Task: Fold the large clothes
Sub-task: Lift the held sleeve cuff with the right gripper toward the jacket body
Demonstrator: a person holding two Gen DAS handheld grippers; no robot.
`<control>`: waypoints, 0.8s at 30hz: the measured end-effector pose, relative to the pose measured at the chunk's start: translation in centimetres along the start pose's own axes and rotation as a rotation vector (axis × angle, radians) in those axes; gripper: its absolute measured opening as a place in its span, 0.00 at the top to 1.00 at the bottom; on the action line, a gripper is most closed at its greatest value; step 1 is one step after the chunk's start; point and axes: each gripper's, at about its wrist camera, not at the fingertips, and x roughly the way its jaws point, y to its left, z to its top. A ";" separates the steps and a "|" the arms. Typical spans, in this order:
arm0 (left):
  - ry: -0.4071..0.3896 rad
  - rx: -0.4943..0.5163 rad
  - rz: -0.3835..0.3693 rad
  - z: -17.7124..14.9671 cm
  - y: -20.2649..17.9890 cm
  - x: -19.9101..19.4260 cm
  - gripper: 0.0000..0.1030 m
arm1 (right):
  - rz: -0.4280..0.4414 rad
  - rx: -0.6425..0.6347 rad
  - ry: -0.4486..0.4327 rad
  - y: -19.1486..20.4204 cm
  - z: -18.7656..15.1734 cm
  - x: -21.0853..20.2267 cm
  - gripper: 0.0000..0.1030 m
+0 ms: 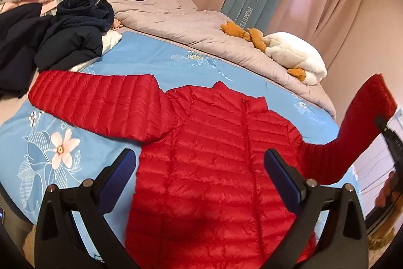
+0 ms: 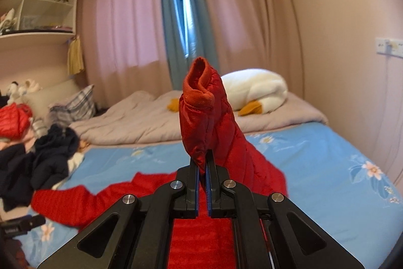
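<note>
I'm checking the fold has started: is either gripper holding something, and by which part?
The right gripper is shut on the red jacket's sleeve, near its cuff. The left gripper is open and holds nothing.

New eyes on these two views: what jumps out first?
The bright red quilted puffer jacket lies spread front-up on the blue floral bedsheet. The right gripper is shut on one sleeve near its cuff, lifted off the bed, while the left gripper hangs open above the jacket's body.
</note>
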 end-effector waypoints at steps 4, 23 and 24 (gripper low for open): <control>-0.008 -0.015 0.017 0.0 -0.3 -0.6 0.01 | 0.046 -0.004 0.029 0.8 -0.4 -0.1 0.95; -0.016 0.006 0.069 -1.3 -1.2 -2.0 0.01 | 0.233 -0.044 0.203 3.6 -3.1 1.2 0.95; -0.017 0.007 0.070 -1.3 -1.2 -2.0 0.01 | 0.239 -0.045 0.211 3.8 -3.3 1.3 0.95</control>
